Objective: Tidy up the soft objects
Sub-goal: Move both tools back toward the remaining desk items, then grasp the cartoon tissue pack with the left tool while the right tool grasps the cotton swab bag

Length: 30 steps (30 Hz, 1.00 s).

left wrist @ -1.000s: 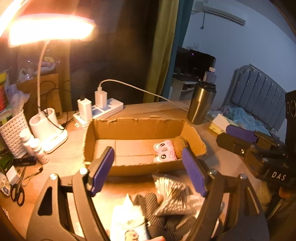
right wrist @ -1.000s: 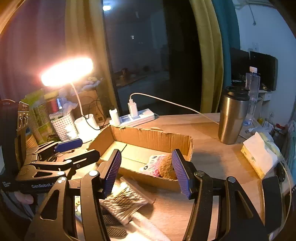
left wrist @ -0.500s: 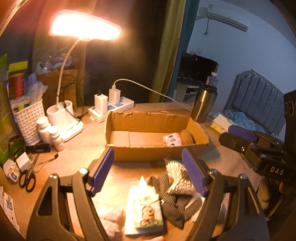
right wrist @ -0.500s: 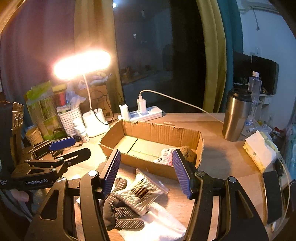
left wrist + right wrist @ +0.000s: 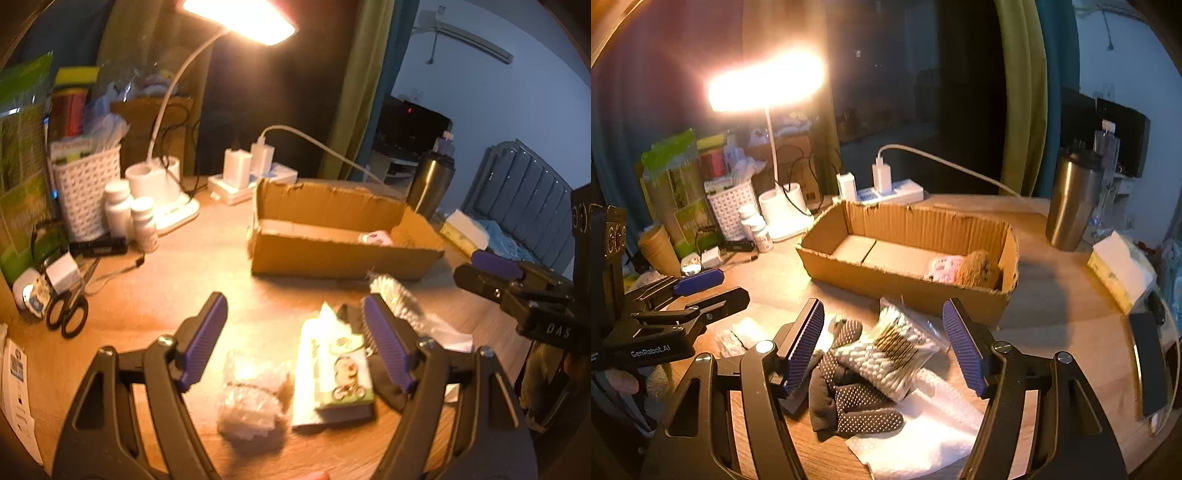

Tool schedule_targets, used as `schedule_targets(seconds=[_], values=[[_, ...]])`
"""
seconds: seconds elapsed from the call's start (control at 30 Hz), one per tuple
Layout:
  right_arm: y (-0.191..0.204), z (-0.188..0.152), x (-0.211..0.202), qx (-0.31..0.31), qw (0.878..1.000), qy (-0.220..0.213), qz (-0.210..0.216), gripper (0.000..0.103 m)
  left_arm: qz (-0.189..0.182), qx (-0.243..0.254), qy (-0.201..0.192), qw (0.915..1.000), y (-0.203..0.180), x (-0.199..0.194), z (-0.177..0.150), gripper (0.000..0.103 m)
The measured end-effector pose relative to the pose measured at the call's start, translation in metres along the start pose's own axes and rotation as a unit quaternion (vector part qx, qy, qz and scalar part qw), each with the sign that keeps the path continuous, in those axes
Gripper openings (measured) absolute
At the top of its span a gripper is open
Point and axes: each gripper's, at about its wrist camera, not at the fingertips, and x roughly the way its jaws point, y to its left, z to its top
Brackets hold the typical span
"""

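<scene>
Left gripper [image 5: 295, 345]: open, empty, above tissue pack [image 5: 341, 373].
Right gripper [image 5: 882, 349]: just widened, gripping nothing, over cotton swab bag [image 5: 890, 350] on dotted gloves [image 5: 849, 391].
Cardboard box [image 5: 905, 284]: behind pile, pink toy [image 5: 943, 264] inside.

On the counter [image 5: 1052, 295], the cardboard box [image 5: 908, 284] sits far of a near pile: bag of cotton swabs [image 5: 886, 350] lying on gloves [image 5: 849, 398], cloth [image 5: 923, 432] beneath. A plush toy [image 5: 975, 273] lies in the box's right end. The tumbler [image 5: 1071, 206] stands far right, the lamp [image 5: 783, 210] far left.
</scene>
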Motion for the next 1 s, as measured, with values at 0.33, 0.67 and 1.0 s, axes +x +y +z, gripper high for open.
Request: schedule_targets(seconds=[0.33, 0.67, 1.0], values=[[-0.002, -0.019, 0.024, 0.012, 0.999, 0.035, -0.005, 0.070, 0.005, -0.005, 0.026, 0.9996, 0.013, 0.013, -0.021, 0.078], [-0.014, -0.028, 0.046, 0.034, 0.998, 0.061, -0.006, 0.072, -0.008, 0.000, 0.041, 0.9991, 0.005, 0.029, -0.026, 0.078], [-0.023, -0.030, 0.074, 0.050, 0.995, 0.086, 0.008, 0.078, -0.011, 0.015, 0.048, 0.9987, -0.001, 0.039, -0.025, 0.078]])
